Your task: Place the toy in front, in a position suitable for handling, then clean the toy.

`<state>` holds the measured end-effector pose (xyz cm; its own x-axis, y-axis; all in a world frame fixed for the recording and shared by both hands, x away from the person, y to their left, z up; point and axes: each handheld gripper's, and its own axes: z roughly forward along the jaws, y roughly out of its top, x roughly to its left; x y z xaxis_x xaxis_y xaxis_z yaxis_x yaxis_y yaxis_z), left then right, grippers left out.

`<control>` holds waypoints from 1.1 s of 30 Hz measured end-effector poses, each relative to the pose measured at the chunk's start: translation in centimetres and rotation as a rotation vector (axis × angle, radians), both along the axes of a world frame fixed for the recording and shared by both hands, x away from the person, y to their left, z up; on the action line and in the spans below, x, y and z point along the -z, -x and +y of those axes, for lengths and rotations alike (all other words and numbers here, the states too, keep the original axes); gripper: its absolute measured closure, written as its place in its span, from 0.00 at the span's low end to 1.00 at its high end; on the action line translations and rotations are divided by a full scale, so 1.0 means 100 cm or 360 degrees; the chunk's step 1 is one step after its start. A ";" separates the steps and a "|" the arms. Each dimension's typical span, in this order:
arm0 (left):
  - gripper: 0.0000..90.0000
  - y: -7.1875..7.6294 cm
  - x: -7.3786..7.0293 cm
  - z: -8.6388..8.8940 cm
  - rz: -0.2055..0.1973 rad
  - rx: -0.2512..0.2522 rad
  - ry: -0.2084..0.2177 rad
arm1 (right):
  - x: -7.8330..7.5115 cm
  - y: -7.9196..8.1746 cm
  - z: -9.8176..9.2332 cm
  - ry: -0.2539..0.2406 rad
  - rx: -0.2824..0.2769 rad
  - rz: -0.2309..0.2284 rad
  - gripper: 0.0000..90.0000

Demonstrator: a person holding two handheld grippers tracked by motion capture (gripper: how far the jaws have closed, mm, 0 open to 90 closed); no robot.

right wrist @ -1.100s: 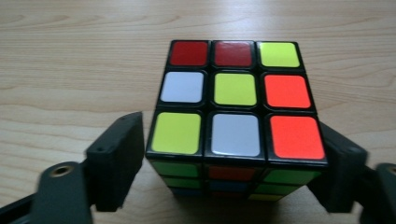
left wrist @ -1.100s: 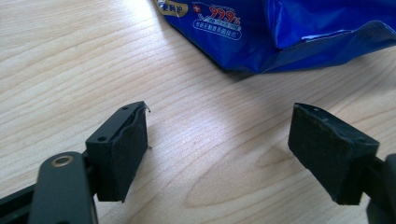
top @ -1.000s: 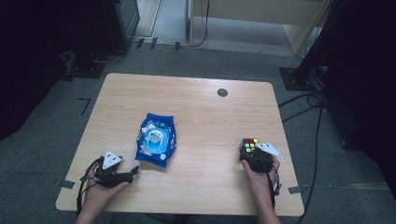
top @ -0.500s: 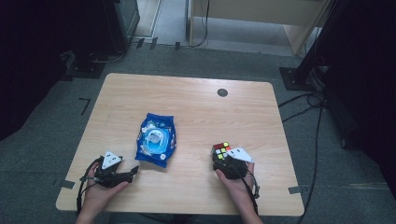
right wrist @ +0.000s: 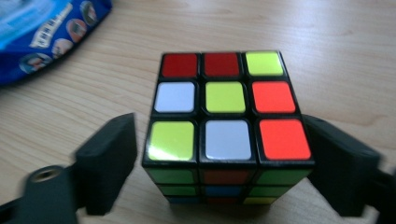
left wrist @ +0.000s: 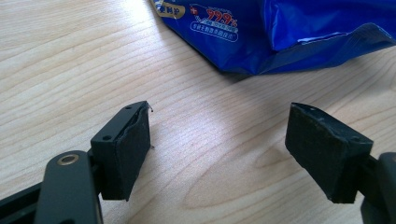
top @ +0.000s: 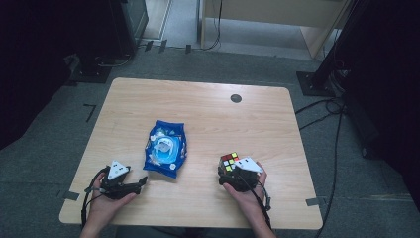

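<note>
A colour-scrambled puzzle cube point(top: 229, 161) point(right wrist: 226, 116) rests on the wooden table point(top: 208, 109), front right of centre. My right gripper point(top: 232, 169) point(right wrist: 224, 158) straddles it. Its jaws have just been opening, and a thin gap shows between the left pad and the cube, so the cube stands free between them. A blue snack packet point(top: 165, 148) point(left wrist: 299, 28) point(right wrist: 42, 32) lies flat left of centre. My left gripper point(top: 140, 183) point(left wrist: 217, 140) rests at the front left, open, with bare wood between its pads and the packet's near edge just ahead.
A small black round cap point(top: 236, 98) sits in the tabletop at the back right. Cables point(top: 337, 129) trail over the grey floor right of the table. Dark stands and furniture ring the far side.
My right hand slid the cube leftward from near the table's right edge to front right of centre. The left hand and the blue packet stayed put.
</note>
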<state>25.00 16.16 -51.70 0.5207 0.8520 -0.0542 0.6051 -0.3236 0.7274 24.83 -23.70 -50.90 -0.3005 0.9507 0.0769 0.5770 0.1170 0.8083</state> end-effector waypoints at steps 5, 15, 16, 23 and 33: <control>0.25 -0.001 0.000 0.002 0.0012 0.0005 0.0033 | -0.017 0.006 -0.019 -0.0048 -0.0022 -0.0099 0.11; 0.27 -0.003 -0.007 0.013 0.0012 -0.0033 0.0156 | -0.031 0.011 -0.056 -0.0112 -0.0055 -0.0154 0.10; 0.27 -0.003 -0.008 0.015 0.0007 -0.0045 0.0168 | -0.033 0.011 -0.059 -0.0121 -0.0041 -0.0158 0.10; 0.35 -0.001 -0.023 0.020 -0.0065 -0.0149 0.0269 | -0.034 0.010 -0.085 -0.0135 0.0055 -0.0164 0.11; 0.43 -0.001 -0.049 -0.003 -0.0220 -0.0151 0.0389 | -0.011 -0.003 -0.104 -0.0070 0.0221 -0.0016 0.14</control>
<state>25.14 15.88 -46.82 0.4559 0.8677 -0.1979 0.5142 -0.0753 0.8543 25.14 -34.07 -49.83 -0.1675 0.9789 0.1168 0.5772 0.0013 0.8166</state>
